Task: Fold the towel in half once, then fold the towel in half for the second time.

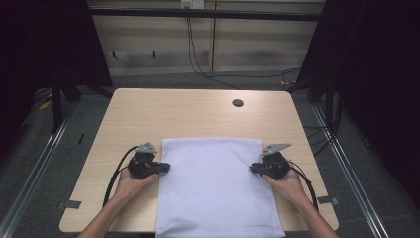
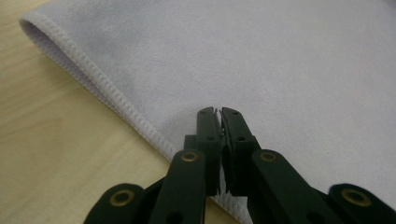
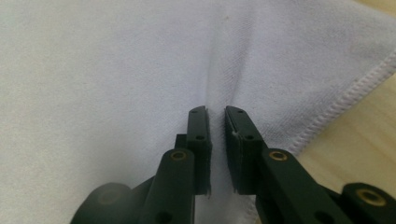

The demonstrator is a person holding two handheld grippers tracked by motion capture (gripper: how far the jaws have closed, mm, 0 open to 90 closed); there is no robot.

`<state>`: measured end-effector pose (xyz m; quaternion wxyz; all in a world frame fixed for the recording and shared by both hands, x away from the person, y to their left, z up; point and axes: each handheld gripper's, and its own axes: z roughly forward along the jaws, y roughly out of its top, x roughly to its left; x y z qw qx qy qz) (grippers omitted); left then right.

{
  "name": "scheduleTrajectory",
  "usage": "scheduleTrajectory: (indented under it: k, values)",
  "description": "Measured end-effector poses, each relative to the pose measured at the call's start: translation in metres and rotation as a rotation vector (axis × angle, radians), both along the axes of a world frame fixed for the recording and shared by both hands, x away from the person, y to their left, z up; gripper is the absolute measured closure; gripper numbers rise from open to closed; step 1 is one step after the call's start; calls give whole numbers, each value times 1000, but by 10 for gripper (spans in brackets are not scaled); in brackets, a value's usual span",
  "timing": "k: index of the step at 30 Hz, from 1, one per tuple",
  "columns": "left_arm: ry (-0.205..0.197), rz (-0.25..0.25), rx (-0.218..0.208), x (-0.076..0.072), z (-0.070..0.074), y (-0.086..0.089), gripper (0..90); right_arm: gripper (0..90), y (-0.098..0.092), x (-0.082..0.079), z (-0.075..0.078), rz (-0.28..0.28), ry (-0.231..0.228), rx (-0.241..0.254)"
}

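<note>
table (image 1: 148,111): bare pale wood, serving as the flat bed for the work; small dark hole (image 1: 237,103) near the far edge, well apart from everything else.
cloth (image 1: 213,183): pale lilac-white, spread flat on the near half of the table, near edge hanging just over the table's front; laid out square, probably so that both side hems can be taken at once for a fold or a lift (a judgement, not a thing seen).
hem (image 2: 116,95): stitched border running along the cloth's side, lying on the wood; a second stitched border (image 3: 348,100) on the opposite side.
left hand (image 1: 130,182): coming in from the bottom, forearm angled inward, holding its tool low and roughly level, pointed toward the cloth's middle.
right hand (image 1: 287,184): mirrored pose, forearm angled inward, tool low and level, pointed back toward the other.
left gripper (image 2: 219,112): at the cloth's left edge, just inside the hem; jaws pressed together on a pinch of fabric at the tips.
right gripper (image 3: 215,112): at the cloth's right edge; jaws narrow, a slim gap left, a ridge of cloth gathered between them (pinched, by the crease running up from the tips).
</note>
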<state>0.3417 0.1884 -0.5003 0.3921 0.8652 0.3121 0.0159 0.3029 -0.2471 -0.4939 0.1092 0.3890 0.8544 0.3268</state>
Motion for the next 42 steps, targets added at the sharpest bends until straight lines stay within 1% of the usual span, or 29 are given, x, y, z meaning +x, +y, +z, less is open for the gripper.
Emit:
scheduleTrajectory:
  k: [5,6,8,10,11,13,14,16,17,18,20,22,23,24,25,26,27,28,29,30,31,33,34,36,37,38,39,41,42]
  values:
    - [-16,-30,24,-17,2,-5,880,821,-7,-17,1,20,25,19]
    - [-14,-32,23,-19,2,-6,882,822,-10,-20,0,34,22,25]
    - [-13,-30,21,-20,2,-7,883,822,-16,-25,-1,30,29,48]
    - [1,-30,12,-19,2,-7,882,819,-17,-29,0,34,25,42]
    - [6,-32,10,-19,2,-7,882,818,-17,-30,1,27,34,36]
    - [8,-30,4,-22,1,-7,882,816,-16,-33,1,35,32,39]
    - [11,-21,-4,-25,1,-7,882,814,-16,-35,1,33,41,47]
    - [23,-39,-8,-31,1,-7,881,814,-17,-40,1,45,48,48]
    - [33,-47,-6,-34,2,-6,880,812,-17,-43,1,50,55,60]
    - [39,-53,-14,-37,2,-5,878,808,-18,-46,2,50,68,60]
    - [47,-60,1,-43,3,-4,875,805,-18,-53,1,56,74,76]
    - [72,-48,-4,-53,4,-4,873,804,-17,-62,1,59,71,85]
    - [86,-56,-2,-56,4,-4,870,804,-17,-68,1,62,80,91]
    - [82,-69,9,-59,6,-4,862,804,-18,-71,1,68,82,89]
    - [84,-73,22,-62,7,-4,849,794,-18,-75,1,67,84,91]
    - [91,-75,22,-65,8,-5,827,776,-18,-78,1,64,84,96]
    - [99,-80,15,-66,9,-6,792,744,-17,-81,3,64,95,91]
    - [92,-90,28,-66,11,-6,766,715,-17,-82,4,71,95,85]
    - [88,-94,22,-65,13,-7,749,701,-17,-83,6,72,88,82]
    - [89,-94,1,-62,15,-7,729,695,-19,-81,9,59,77,89]
    - [78,-78,-11,-58,18,-7,694,684,-23,-76,14,38,54,97]
    - [55,-52,-54,-44,25,-5,642,682,-32,-62,23,-6,10,120]
    - [49,-40,-70,-35,28,-4,616,682,-37,-54,28,-27,-17,115]
    - [31,-21,-88,-18,33,-2,577,664,-44,-36,36,-48,-41,111]
    - [19,9,-93,-9,35,-1,546,651,-46,-27,39,-58,-43,116]
    - [17,23,-100,-1,36,-1,511,637,-49,-18,40,-60,-33,125]
    - [20,36,-125,7,35,1,490,625,-51,-10,40,-59,-30,136]
    - [15,69,-137,19,34,4,474,601,-53,1,38,-75,-28,146]
    - [16,81,-148,23,33,6,472,595,-54,5,35,-84,-22,165]
